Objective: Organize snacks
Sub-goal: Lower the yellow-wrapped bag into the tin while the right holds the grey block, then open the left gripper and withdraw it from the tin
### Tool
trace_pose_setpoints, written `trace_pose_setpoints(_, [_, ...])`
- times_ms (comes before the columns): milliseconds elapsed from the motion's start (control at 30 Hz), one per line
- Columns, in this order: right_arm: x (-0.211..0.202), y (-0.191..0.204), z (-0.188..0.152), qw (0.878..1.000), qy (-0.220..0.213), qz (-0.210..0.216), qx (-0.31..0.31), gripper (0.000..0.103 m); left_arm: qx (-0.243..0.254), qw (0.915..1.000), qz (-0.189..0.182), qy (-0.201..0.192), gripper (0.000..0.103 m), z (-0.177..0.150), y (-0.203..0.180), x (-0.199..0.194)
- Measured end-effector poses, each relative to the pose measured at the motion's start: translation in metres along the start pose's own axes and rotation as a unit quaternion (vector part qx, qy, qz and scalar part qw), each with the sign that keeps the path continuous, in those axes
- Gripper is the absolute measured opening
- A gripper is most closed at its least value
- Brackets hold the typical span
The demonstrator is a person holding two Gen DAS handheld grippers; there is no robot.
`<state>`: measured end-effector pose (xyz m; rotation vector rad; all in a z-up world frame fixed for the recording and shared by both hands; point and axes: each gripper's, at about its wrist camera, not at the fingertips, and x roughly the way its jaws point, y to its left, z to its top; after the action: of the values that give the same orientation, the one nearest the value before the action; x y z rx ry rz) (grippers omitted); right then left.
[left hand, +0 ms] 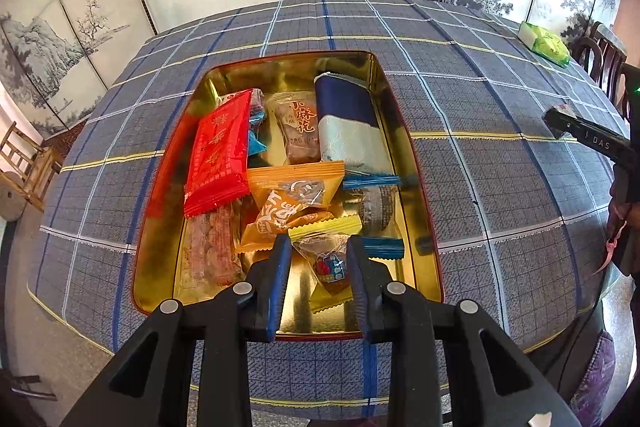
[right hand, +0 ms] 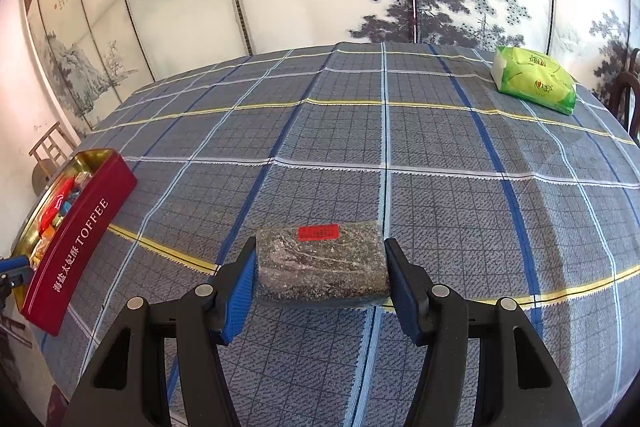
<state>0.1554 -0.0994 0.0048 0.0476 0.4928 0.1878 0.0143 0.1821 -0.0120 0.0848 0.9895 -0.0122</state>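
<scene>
here the dark speckled snack brick [right hand: 322, 263] sits pinched at its short ends by the right gripper [right hand: 320, 267], over the plaid tablecloth [right hand: 440, 187]. looks stiff and dense; film likely slick. toffee tin [right hand: 80, 239] at 9 o'clock. left gripper [left hand: 319, 267] spread above tin snacks.

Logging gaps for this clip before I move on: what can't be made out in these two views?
- Left wrist view: the small yellow-edged clear snack packet is partly hidden by the left gripper fingers, so its contents are unclear.
- Right wrist view: print on the red label of the grey speckled wrapped block is too small to read.
- Right wrist view: the red rectangular toffee tin is cut by the left edge; its snacks are too small to identify.
</scene>
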Motion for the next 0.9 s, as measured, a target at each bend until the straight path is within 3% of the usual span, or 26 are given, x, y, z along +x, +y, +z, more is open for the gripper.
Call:
trace_pose_setpoints(300, [0.0,0.002,0.0,1.0,0.001,-0.005,-0.006,0.06,0.006,0.9994,0.025,-0.025,0.046,-0.003,-0.007,-0.011])
trace_pose_setpoints(533, [-0.002,0.004,0.0,1.0,-0.003,-0.008,-0.008,0.06,-0.002,0.9973,0.056,-0.046,0.068,-0.004,-0.003,-0.021])
trace_pose_setpoints(900, [-0.022,0.045,0.009,0.999,-0.017,0.032,-0.022,0.06,-0.021,0.9952,0.077,-0.057,0.074,-0.007,0.01,-0.026])
